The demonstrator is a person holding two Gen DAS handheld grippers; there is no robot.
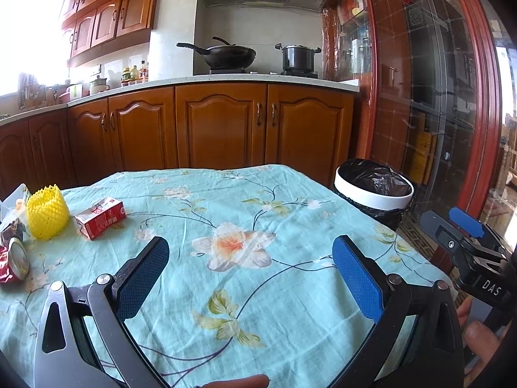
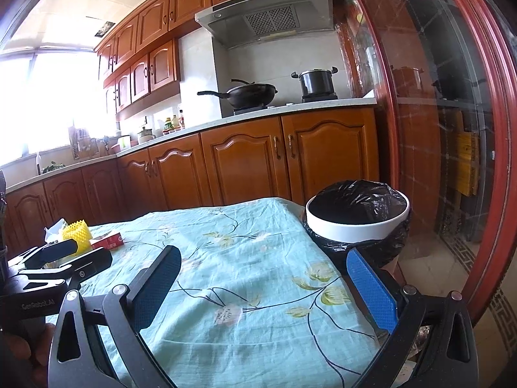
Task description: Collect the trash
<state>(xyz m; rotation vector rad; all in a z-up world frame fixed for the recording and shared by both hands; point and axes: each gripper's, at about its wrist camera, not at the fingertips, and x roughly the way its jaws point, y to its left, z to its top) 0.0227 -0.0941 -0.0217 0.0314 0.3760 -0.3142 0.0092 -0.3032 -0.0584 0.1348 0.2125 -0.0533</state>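
Observation:
Trash lies at the table's far left: a red carton [image 1: 100, 217], a yellow foam net [image 1: 47, 212], a crushed red can [image 1: 14, 260] and a dark wrapper [image 1: 12, 229]. The carton [image 2: 108, 240] and the net [image 2: 77, 233] also show in the right wrist view. A white-rimmed bin with a black bag [image 1: 374, 189] [image 2: 357, 214] stands off the table's far right corner. My left gripper [image 1: 250, 260] is open and empty above the tablecloth. My right gripper [image 2: 263, 276] is open and empty near the table's right edge, short of the bin.
The table wears a light blue floral cloth [image 1: 232, 245]. Wooden kitchen cabinets [image 1: 223, 126] and a counter with a wok [image 1: 226, 55] and a pot [image 1: 297, 56] stand behind. A red-framed glass door [image 2: 452, 129] is at the right.

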